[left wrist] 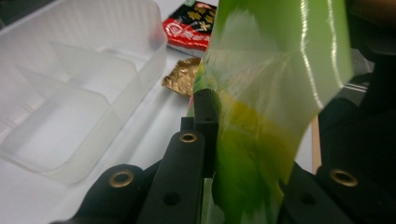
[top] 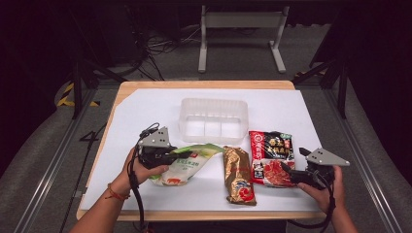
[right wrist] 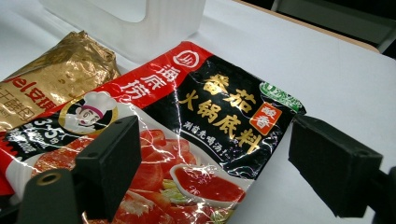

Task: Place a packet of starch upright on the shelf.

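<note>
My left gripper (top: 182, 155) is shut on the near end of a green and white packet (top: 192, 167), which lies tilted at the table's front left. In the left gripper view the green packet (left wrist: 261, 116) stands between my black jaws, one finger (left wrist: 205, 109) pressed against it. A gold packet (top: 238, 175) lies flat at the front middle. To its right lies a red and black hotpot-base packet (top: 269, 155). My right gripper (top: 294, 162) is open at that packet's right edge. In the right gripper view its jaws stand wide apart over the red packet (right wrist: 196, 121).
A clear plastic container (top: 214, 103) with dividers stands on the white sheet behind the packets, also near in the left gripper view (left wrist: 70, 107). The table's wooden front edge (top: 204, 215) runs just below both hands. A metal stand (top: 240, 22) is on the floor beyond.
</note>
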